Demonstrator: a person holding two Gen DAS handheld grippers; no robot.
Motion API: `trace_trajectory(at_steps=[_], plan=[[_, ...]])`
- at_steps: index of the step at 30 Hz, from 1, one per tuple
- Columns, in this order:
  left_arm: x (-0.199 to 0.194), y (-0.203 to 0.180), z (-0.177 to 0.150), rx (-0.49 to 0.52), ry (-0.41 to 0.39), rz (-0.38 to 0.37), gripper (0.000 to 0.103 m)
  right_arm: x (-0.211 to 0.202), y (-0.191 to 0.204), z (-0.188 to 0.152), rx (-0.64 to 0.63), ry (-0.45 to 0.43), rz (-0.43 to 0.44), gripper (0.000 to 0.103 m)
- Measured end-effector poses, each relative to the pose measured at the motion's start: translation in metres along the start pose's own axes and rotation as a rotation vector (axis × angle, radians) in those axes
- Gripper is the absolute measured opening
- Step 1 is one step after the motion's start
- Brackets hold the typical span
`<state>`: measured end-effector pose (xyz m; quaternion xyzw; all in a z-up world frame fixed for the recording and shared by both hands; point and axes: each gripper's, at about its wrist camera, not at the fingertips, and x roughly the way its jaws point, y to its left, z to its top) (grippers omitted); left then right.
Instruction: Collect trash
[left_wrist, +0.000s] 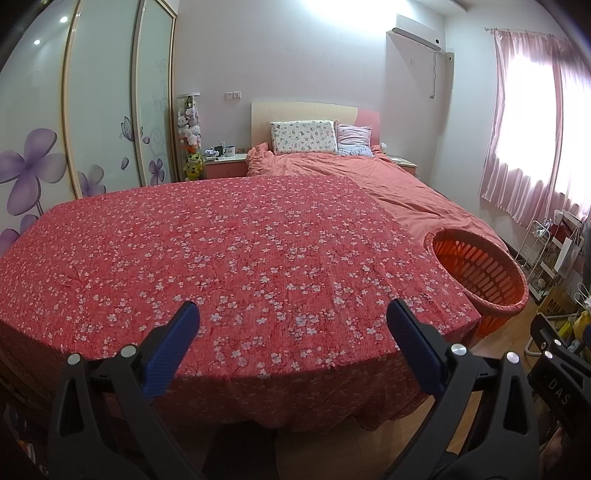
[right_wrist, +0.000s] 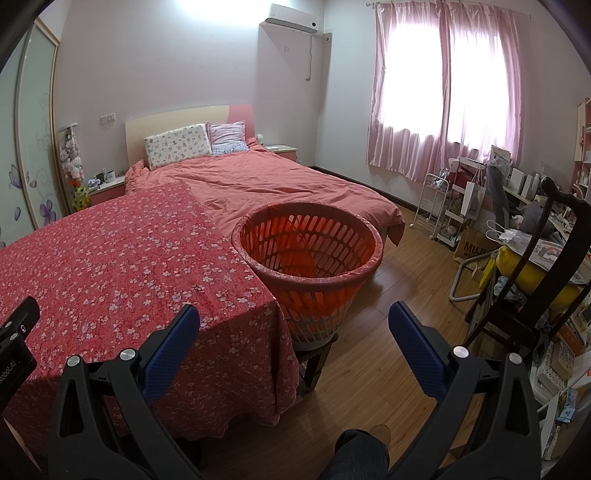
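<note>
Under basket (right_wrist: 310, 254), right view only: stool (right_wrist: 314, 362)

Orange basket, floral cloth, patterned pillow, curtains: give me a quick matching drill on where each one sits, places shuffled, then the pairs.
Things:
1. orange basket
2. floral cloth
3. patterned pillow
4. pink curtains

Places:
A. over the window
B. against the headboard
C. on a dark stool, at the corner of the cloth-covered surface
D. spread flat right in front of both open grippers

Pairs: 1-C, 2-D, 3-B, 4-A
</note>
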<state>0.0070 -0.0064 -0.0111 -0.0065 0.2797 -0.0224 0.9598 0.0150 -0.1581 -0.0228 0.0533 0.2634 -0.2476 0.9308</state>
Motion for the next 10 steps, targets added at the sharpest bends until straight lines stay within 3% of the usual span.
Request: trace_trajectory(at_steps=[10], plan=[[0.0012,0.002,0.0003,0.001,0.008,0.001,0.099,0.0013,-0.0002,-0.0007,0.0,0.001,0.001,0.101]])
